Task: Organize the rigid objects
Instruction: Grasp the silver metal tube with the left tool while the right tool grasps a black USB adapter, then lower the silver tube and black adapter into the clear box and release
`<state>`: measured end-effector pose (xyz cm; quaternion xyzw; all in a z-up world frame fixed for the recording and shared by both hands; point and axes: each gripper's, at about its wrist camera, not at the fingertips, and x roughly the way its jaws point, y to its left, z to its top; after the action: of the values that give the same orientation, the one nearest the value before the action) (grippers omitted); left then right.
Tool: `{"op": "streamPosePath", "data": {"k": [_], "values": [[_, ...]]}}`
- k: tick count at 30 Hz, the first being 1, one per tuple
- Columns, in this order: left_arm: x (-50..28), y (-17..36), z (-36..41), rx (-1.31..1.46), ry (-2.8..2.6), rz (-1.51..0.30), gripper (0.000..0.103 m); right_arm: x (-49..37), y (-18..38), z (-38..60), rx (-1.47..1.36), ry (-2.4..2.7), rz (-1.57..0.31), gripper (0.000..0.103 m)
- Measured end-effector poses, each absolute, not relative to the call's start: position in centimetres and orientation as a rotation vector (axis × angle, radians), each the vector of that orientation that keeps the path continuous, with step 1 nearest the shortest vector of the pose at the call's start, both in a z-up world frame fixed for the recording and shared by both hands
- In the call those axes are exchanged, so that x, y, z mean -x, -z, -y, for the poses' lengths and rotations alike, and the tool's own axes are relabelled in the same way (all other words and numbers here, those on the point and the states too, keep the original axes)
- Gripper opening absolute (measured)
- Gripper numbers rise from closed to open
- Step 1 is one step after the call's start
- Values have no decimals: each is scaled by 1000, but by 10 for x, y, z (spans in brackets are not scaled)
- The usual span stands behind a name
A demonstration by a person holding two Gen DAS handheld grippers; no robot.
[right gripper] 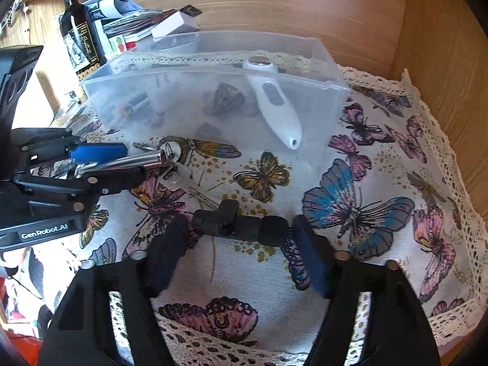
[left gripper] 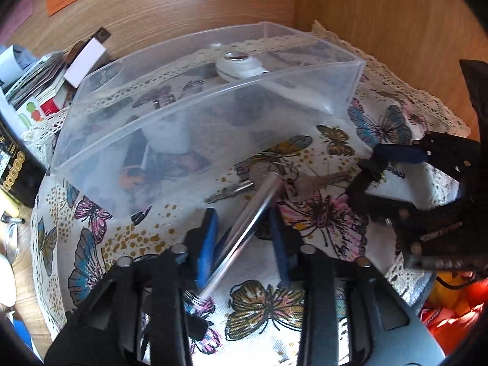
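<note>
A clear plastic bin (left gripper: pixel 195 103) (right gripper: pixel 332 91) stands on the butterfly cloth and holds a white wand-shaped device (left gripper: pixel 241 64) (right gripper: pixel 274 103) and dark items. My left gripper (left gripper: pixel 244 231) (right gripper: pixel 128 161) is shut on a chrome metal rod (left gripper: pixel 244 231) (right gripper: pixel 143 160) that points at a bunch of keys (left gripper: pixel 274 183) (right gripper: pixel 175 152) in front of the bin. My right gripper (right gripper: pixel 241 235) (left gripper: pixel 369 164) has its jaws on either side of a black jointed clamp piece (right gripper: pixel 235 224); the fingers are close to its ends, contact unclear.
A dark bottle (right gripper: pixel 80 36), a white box (right gripper: pixel 175 24) and stacked booklets (left gripper: pixel 36 82) sit left of the bin. Wooden walls (right gripper: pixel 442 45) close in the back and right. The lace cloth edge (right gripper: pixel 457 183) runs along the right.
</note>
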<state>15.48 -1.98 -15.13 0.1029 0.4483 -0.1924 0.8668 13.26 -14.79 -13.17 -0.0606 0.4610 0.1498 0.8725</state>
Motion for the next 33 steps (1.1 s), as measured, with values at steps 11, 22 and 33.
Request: {"op": "streamPosePath", "data": {"k": [11,22,33], "values": [[-145,135,9,-162,362,-893,15,-128,115,154,108,-305,-905,56],[-133,81,-14,-77,303,-724,15,-136,70,156,103,-290,-767,56],[-137,22,-39,-16,238,-557,15,-168,25,151,92,-305,-638,56]]}}
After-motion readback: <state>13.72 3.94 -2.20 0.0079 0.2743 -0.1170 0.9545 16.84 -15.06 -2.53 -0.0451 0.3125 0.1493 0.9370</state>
